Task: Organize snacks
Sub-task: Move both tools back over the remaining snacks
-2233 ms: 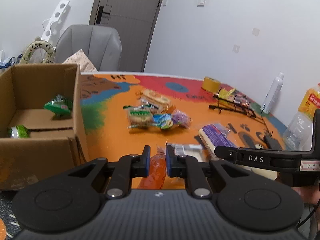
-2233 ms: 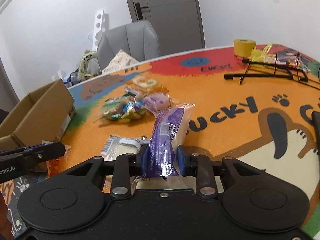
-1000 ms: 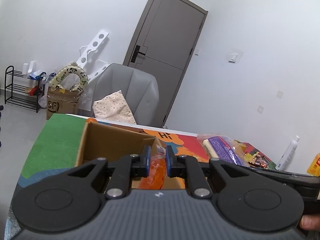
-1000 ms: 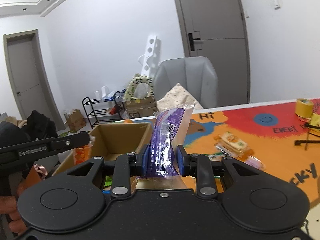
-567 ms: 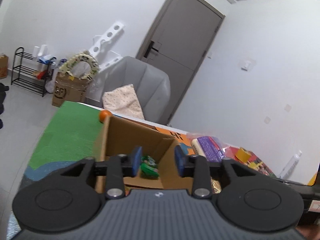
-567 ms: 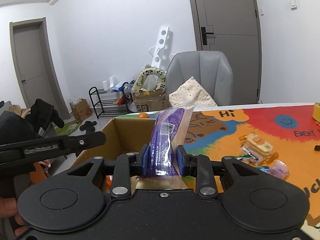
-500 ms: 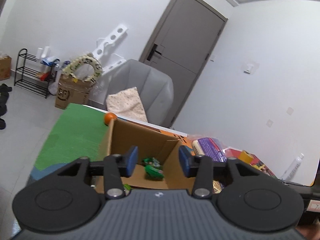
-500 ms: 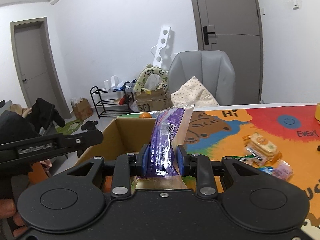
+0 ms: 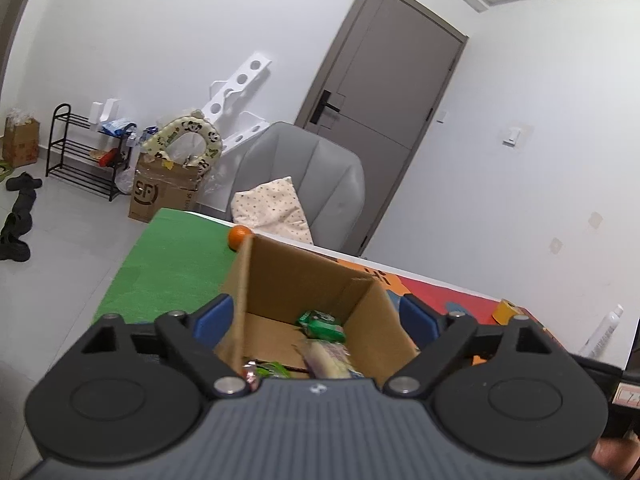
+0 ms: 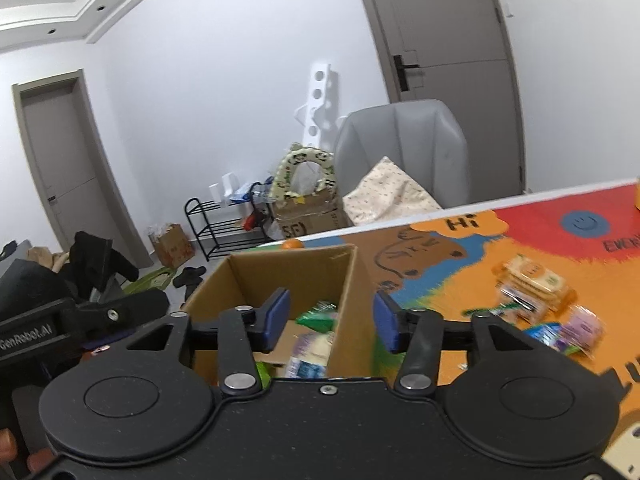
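Note:
An open cardboard box [image 9: 304, 276] stands on the table's left end; it also shows in the right wrist view [image 10: 296, 268]. Inside lie green snack packets [image 9: 320, 322] and the purple-and-cream packet [image 10: 310, 350], which also shows in the left wrist view [image 9: 326, 360]. My left gripper [image 9: 316, 316] is open and empty above the box. My right gripper [image 10: 330, 318] is open and empty above the box's right wall. More wrapped snacks [image 10: 536, 284] lie on the orange mat to the right.
A small orange [image 9: 239, 236] sits behind the box on the green mat [image 9: 172, 268]. A grey chair [image 10: 404, 152] with a cushion stands beyond the table. A yellow tape roll [image 9: 505, 310] and a white bottle [image 9: 602, 332] are far right.
Both grippers carried their packets from the table to over the box. The left opened first and dropped the orange packet; the right has just opened and the purple packet fell in.

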{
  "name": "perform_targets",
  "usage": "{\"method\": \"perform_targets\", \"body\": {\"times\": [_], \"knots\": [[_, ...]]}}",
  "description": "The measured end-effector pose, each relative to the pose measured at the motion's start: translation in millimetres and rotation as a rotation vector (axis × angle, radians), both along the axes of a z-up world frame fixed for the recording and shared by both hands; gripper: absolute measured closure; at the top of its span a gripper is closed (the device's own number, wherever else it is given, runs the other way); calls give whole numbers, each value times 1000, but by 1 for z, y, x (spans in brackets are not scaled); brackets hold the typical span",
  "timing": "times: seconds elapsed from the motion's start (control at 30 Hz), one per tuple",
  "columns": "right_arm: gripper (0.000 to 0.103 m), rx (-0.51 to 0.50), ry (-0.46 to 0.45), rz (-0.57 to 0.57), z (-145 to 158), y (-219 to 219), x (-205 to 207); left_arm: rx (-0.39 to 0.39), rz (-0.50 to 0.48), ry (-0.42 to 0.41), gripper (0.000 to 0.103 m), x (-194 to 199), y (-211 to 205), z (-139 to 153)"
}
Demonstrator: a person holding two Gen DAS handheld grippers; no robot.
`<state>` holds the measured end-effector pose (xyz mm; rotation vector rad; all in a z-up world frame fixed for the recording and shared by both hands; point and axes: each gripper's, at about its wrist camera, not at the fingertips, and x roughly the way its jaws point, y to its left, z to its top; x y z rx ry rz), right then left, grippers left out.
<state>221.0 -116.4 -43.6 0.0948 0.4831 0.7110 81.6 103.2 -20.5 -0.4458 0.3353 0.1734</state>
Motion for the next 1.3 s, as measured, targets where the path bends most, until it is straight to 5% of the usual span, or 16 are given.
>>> {"method": "perform_targets", "body": {"times": [0.13,0.4,1.3], "knots": [[32,-6,11,-60,-6,-22,0,18,-29,15,8,5,-17,-1],[11,6,20,-135,-12,-70,-2,66,-84,73,6,22,-61,-7],[1,66,82,-283,-46,-190,14,149,-271,126,6,62,-169,-21]]}}
